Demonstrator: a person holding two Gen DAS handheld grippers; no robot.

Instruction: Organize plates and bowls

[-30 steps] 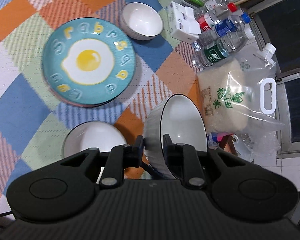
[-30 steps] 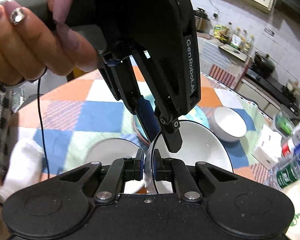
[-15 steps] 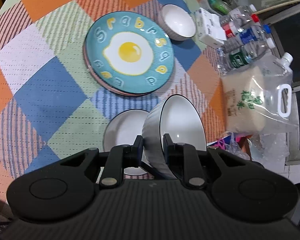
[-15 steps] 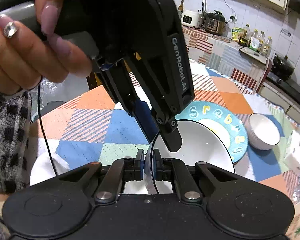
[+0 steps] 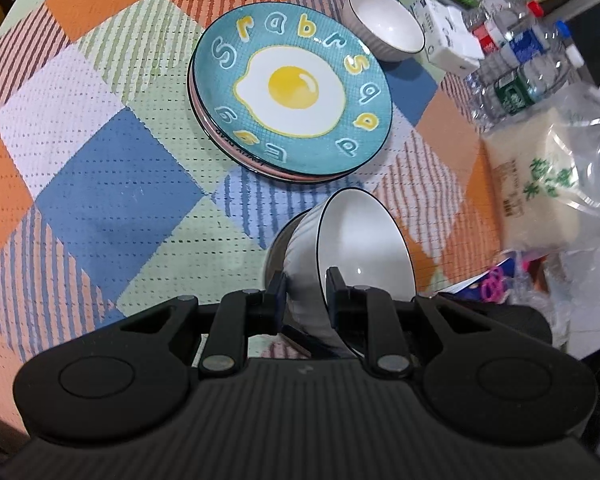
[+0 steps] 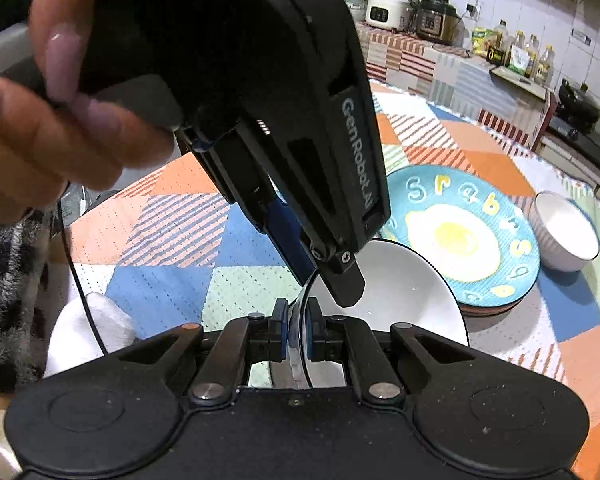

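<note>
Both grippers clamp one white bowl (image 5: 362, 240) by its rim: the left gripper (image 5: 303, 284) and the right gripper (image 6: 297, 322) each have jaws closed on the wall, holding it tilted above the desk (image 5: 112, 184) — a checked orange, blue and green cloth. An egg-print plate (image 5: 292, 92) tops a stack nearby; a second bowl (image 5: 384, 28) sits beyond. Kitchen counter (image 6: 460, 68) behind.

A round worktop (image 5: 112, 184) with a checked cloth of many colors.

On it sits a stack of plates (image 5: 292, 100) with a fried egg picture on top. A small white bowl (image 5: 384, 36) is just beside the stack. A white box (image 5: 448, 40), water bottles (image 5: 520, 68) and a bag of rice (image 5: 540, 176) crowd one edge.
</note>
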